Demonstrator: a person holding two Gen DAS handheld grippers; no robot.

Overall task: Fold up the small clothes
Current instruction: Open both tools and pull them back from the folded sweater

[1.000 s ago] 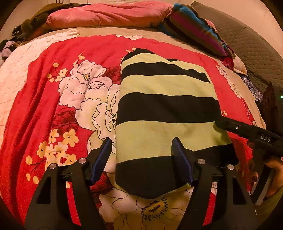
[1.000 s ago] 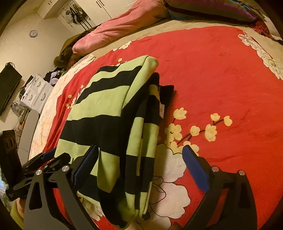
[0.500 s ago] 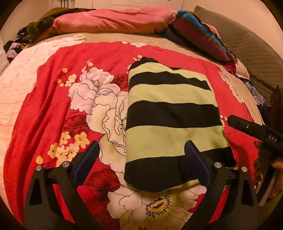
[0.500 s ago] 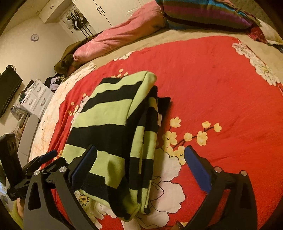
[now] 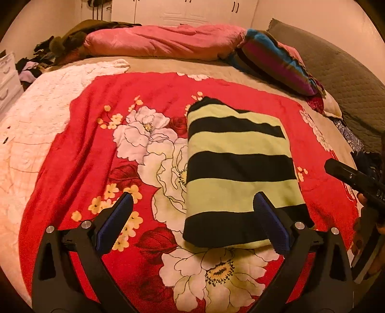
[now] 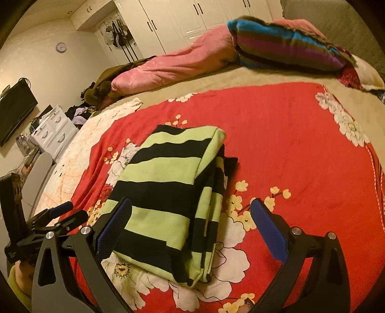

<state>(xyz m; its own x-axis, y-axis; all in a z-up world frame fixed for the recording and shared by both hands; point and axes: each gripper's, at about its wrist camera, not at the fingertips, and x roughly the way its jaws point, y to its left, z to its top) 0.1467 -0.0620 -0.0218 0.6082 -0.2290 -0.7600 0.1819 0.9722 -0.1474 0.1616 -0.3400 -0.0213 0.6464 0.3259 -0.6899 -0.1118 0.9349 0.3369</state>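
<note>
A green-and-black striped garment [image 5: 238, 168] lies folded into a flat rectangle on the red floral blanket [image 5: 96, 144]. It also shows in the right wrist view [image 6: 173, 192], where its stacked layers show along the right edge. My left gripper [image 5: 192, 221] is open and empty, held above the blanket at the garment's near left corner. My right gripper [image 6: 192, 226] is open and empty above the garment's near end. The right gripper's body [image 5: 356, 183] shows at the right edge of the left wrist view, and the left gripper [image 6: 48, 221] at the left of the right wrist view.
A pink duvet [image 5: 163, 41] and a striped pillow [image 5: 276, 62] lie at the bed's far side. A white textured cover [image 5: 48, 108] lies left of the blanket. A white drawer unit [image 6: 53, 132], a wall TV [image 6: 14, 110] and wardrobes [image 6: 192, 16] stand beyond the bed.
Both grippers have drawn back and up from the folded garment. The left gripper's jaws have opened wider. The garment has stayed in place.
</note>
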